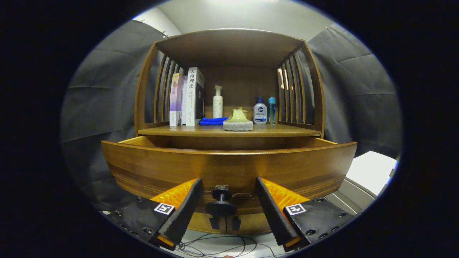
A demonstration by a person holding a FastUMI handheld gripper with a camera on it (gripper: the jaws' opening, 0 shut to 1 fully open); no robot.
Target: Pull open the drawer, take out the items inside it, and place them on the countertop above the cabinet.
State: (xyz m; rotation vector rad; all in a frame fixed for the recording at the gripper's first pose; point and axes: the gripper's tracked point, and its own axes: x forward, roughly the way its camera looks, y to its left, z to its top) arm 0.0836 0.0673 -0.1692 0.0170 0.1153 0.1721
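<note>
A wooden cabinet stands straight ahead with its drawer (229,168) pulled out toward me; the drawer's inside is hidden behind its front panel. The drawer's dark round knob (221,201) sits between my fingers without touching either. My gripper (227,186) is open, its fingers spread to both sides of the knob, close to the drawer front. On the countertop (287,132) above the drawer lie a grey sponge (237,125) with a pale green cup-like item (237,115) on it and a folded blue cloth (213,121).
Two books (186,98) stand upright at the countertop's left. A white pump bottle (217,102) stands at the back, with two small bottles (264,111) to the right. Slatted side walls and a wooden top enclose the shelf. A white surface (373,170) lies right of the cabinet. Cables run below.
</note>
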